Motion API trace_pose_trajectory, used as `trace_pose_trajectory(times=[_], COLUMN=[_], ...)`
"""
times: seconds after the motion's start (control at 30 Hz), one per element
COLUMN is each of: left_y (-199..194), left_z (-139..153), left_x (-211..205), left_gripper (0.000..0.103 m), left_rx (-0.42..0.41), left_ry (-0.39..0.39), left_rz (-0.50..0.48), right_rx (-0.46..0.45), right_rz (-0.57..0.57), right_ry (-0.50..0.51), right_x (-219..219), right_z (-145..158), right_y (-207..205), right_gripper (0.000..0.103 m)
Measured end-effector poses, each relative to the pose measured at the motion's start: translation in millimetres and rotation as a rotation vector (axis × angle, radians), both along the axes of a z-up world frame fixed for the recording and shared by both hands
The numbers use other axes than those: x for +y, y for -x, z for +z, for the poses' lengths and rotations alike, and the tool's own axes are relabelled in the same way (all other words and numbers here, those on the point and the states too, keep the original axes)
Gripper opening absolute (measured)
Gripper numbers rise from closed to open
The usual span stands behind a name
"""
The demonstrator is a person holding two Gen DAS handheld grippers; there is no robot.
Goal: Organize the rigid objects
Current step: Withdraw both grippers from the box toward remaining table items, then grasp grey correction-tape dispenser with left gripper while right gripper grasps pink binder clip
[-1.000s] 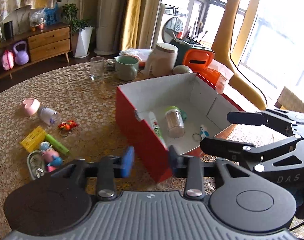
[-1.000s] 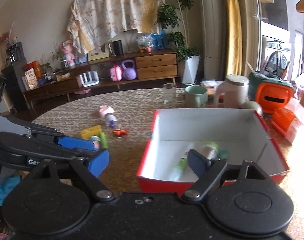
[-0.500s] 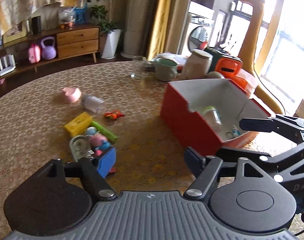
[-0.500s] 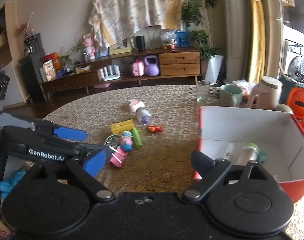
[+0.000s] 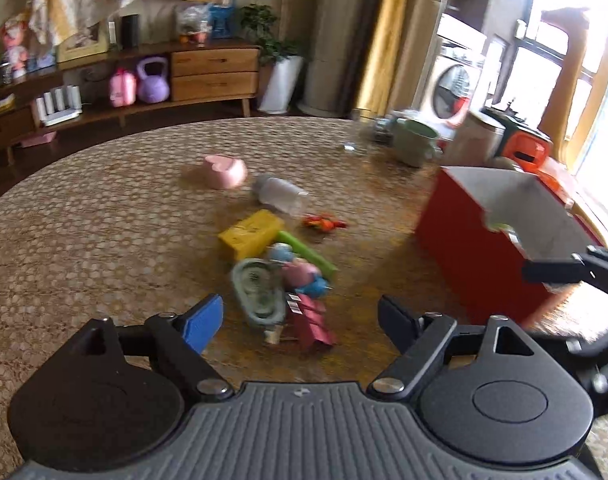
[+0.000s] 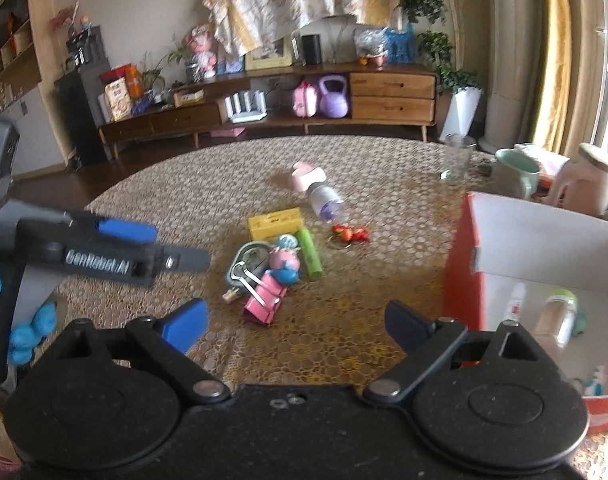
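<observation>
A pile of small objects lies mid-table: a yellow box point(image 5: 251, 234), a green tube point(image 5: 308, 254), a pig toy point(image 5: 301, 274), a grey-green oval case point(image 5: 255, 288) and a pink binder clip point(image 5: 312, 322). A clear bottle point(image 5: 279, 196), a pink heart case point(image 5: 223, 170) and a red keychain point(image 5: 324, 223) lie beyond. A red box point(image 6: 536, 272) at the right holds a jar point(image 6: 556, 316) and a tube point(image 6: 512, 308). My left gripper point(image 5: 299, 316) is open and empty just before the pile. My right gripper point(image 6: 295, 324) is open and empty, short of the clip point(image 6: 263, 300).
A glass point(image 6: 456, 158), a green mug point(image 6: 516, 174) and a white jug point(image 6: 588, 184) stand at the table's far right. An orange container point(image 5: 524, 150) sits behind the box. The round table has a patterned cloth point(image 5: 103, 220). A sideboard stands beyond.
Both grippers have swung left, away from the red box, and now face the pile of small objects. The left gripper's jaws have opened wider.
</observation>
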State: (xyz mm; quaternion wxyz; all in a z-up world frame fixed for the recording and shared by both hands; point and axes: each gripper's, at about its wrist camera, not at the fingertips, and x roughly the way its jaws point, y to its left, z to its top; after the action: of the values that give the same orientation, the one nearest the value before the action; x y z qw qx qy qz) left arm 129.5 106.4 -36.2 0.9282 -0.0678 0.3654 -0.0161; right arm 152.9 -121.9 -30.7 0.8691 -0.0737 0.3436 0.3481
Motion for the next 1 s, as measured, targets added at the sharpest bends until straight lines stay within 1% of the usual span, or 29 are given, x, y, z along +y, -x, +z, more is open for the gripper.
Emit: trace_pose_trajectory(times=[0.03,0.07,0.1,0.27,0.33,0.43,0.63,0.73,0.77,0.87,1.0], left_y=[-2,-4,-8,-25,-35,-47,-67,-76,-77,-86,-91], left_z=[-3,-6,-10,-27,-36,-47,-69,-76,-76,-78,-82], left_x=[5,10,15,35,43,49,45,41,41,42,40], left_gripper=[0.093,0.1,0.103,0.103,0.103,0.103,0.103,0.103,0.103,0.103,0.103], left_rx=[-0.003,-0.003,0.003,0.032,0.059,0.093,0.145,0.157,0.149,0.151,0.155], left_ry=[-0.002,-0.004,-0.007,-0.023,-0.029,-0.025,-0.043,-0.048,-0.04,-0.022,-0.023], left_rz=[0.027,0.049,0.073,0.133,0.137,0.108,0.083,0.071,0.071,0.078,0.072], right_rx=[0.003,0.007,0.012,0.021,0.022,0.038,0.034,0.032,0.034,0.04,0.028], right_rz=[0.008,0.014,0.022,0.065,0.08,0.095,0.112,0.094,0.084,0.057,0.036], right_ry=[0.009,0.018,0.026,0.065,0.087,0.114,0.155,0.155,0.149,0.132,0.125], right_x=[5,9,14,37,45,56,72,76,78,81,87], right_z=[-3,-7,-11,-29,-37,-50,-69,-74,-76,-81,-85], right_y=[0,-1,-1,-7,-9,-15,-23,-29,-30,-36,-41], right_gripper=[0.095,0.095,0.095,0.095,0.095,0.093,0.09,0.088,0.088,0.084,0.079])
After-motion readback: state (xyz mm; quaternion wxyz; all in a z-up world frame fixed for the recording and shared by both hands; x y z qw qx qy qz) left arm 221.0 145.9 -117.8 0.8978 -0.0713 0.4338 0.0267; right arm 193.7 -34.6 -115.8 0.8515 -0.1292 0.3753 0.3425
